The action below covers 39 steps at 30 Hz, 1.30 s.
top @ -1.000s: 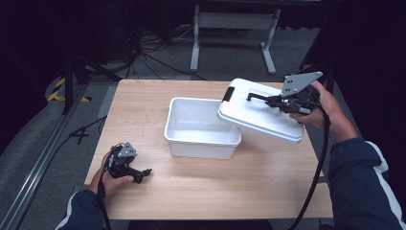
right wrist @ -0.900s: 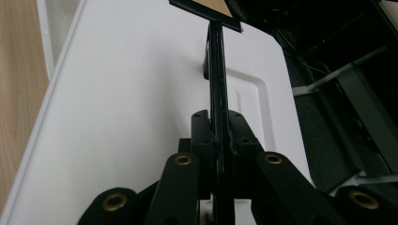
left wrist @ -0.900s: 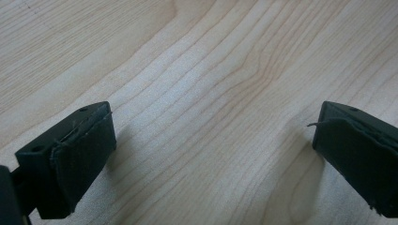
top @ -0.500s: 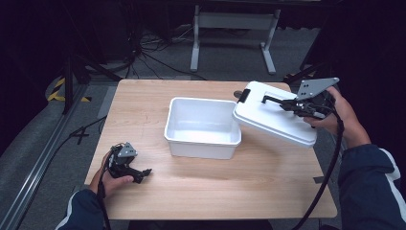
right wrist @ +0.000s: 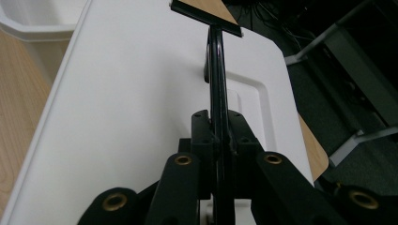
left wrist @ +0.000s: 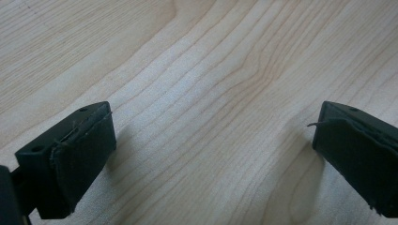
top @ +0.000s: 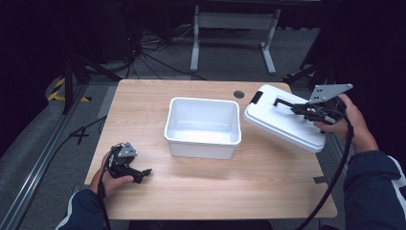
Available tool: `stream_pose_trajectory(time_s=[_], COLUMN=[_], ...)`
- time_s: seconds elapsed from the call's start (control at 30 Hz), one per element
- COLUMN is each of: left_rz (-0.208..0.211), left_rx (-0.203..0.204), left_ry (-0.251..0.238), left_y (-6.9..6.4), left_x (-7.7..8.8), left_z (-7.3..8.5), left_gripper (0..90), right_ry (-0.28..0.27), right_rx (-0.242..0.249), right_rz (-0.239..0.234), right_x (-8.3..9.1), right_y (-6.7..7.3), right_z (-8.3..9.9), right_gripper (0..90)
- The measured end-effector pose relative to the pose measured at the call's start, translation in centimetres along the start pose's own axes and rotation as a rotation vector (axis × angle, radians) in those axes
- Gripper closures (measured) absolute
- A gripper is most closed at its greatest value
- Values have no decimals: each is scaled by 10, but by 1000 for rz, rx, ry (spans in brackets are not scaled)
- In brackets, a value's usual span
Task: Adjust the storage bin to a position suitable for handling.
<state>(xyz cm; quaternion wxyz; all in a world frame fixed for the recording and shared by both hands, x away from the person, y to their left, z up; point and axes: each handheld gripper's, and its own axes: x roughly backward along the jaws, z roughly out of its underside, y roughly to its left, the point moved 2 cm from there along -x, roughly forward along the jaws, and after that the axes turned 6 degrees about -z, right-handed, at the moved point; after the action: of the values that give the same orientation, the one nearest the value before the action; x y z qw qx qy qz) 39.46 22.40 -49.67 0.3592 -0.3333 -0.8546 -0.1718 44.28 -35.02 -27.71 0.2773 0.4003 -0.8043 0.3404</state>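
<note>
- Right gripper (top: 294, 106) clenched on the black handle (right wrist: 217, 70) of the white lid (top: 282, 124); jaws pinch the thin bar from both sides, seen plainly in the right gripper view; lid hangs tilted, its left edge higher, above the right part of the table (top: 143, 100), just right of the white bin (top: 203, 127) and apart from it
- Left gripper (top: 139, 173) released, jaws wide with bare wood between the pads (left wrist: 84, 154); it rests at the near left of the table, well apart from the bin, nothing in it
- Progress, as judged: lid is off and clear of the bin; bin stands open and looks empty; what is left is to set the lid down flat on the table to the right, then let go of the handle
- Surroundings: round cable hole (top: 239, 94) at the far edge behind the bin; metal stand legs (top: 230, 21) and loose cables (top: 143, 52) on the floor beyond; yellow-black tape (top: 60, 88) on the floor at far left
- In the way: little; free wood right of the bin is narrow, and the lid overhangs the right table edge, so it could be set down partly off the table; trailing cable (top: 335, 172) of the right gripper hangs near that edge
</note>
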Motion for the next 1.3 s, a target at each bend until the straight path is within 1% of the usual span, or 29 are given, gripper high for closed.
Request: stream_pose_trajectory(time_s=[0.03, 0.17, 0.23, 0.3, 0.33, 0.37, 0.47, 0.5, 0.53, 0.57, 0.6, 0.63, 0.67, 0.73, 0.77, 0.8, 0.83, 0.87, 0.9, 1.07, 1.1, 1.13, 1.3], left_rz=[-1, -6, -6, -6, -10, -6, -6, -5, -9, -6, -6, -8, -4, -6, -5, -8, -3, -4, -4, -7, -3, -4, -4], left_rx=[-1, -5, -4, -4, -15, -5, -5, -3, -11, -3, -3, -9, -2, -6, -3, -9, 0, -1, -1, -4, 0, -1, -1], left_ry=[-1, -7, -7, -7, -7, -7, -7, -6, -6, -6, -6, -7, -6, -7, -7, -7, -4, -4, -4, -8, -4, -4, -4], left_y=[0, 1, 0, 0, 1, 0, 0, 0, 1, 0, 0, 1, 0, 1, 0, 1, 0, 0, 0, 0, 0, 0, 0], left_x=[0, -1, -1, -1, 0, -1, -1, -1, 0, -1, -1, 0, -1, -1, -1, 0, 0, 0, 0, -1, 0, 0, 0], left_z=[0, 0, 0, 0, 0, 0, 0, 0, 0, 0, 0, 0, 0, 0, 0, 0, 0, 0, 0, 0, 0, 0, 0], left_gripper=[2, 2, 2, 2, 2, 2, 2, 2, 2, 2, 2, 2, 2, 2, 2, 2, 2, 2, 2, 2, 3, 2, 3], right_ry=[9, 18, 20, 24, 30, 32, 37, 39, 41, 44, 44, 44, 47, 46, 52, 53, 54, 59, 59, 71, 74, 72, 76], right_rx=[-7, -14, -29, -38, -42, -49, -58, -70, -69, -74, -74, -79, -78, -89, -86, -94, -97, -98, -98, -116, -118, -132, -155], right_rz=[-2, 1, -9, -8, -8, -10, -11, -17, -16, -18, -18, -21, -23, -29, -32, -39, -41, -47, -47, -65, -66, -70, -68], right_x=[-3, -9, -15, -18, -20, -21, -23, -26, -28, -30, -30, -33, -35, -41, -42, -45, -49, -54, -54, -69, -72, -74, -81], right_y=[0, -1, -2, -3, -3, -3, -4, -4, -4, -4, -4, -3, -3, -2, -2, -1, -1, 0, 0, 1, 1, 1, 0], right_z=[4, 8, 12, 15, 16, 18, 22, 26, 27, 29, 29, 30, 32, 34, 35, 36, 37, 39, 39, 44, 46, 47, 51], right_gripper=[839, 840, 840, 839, 840, 840, 840, 840, 840, 840, 840, 840, 840, 840, 840, 840, 840, 840, 840, 840, 839, 840, 839])
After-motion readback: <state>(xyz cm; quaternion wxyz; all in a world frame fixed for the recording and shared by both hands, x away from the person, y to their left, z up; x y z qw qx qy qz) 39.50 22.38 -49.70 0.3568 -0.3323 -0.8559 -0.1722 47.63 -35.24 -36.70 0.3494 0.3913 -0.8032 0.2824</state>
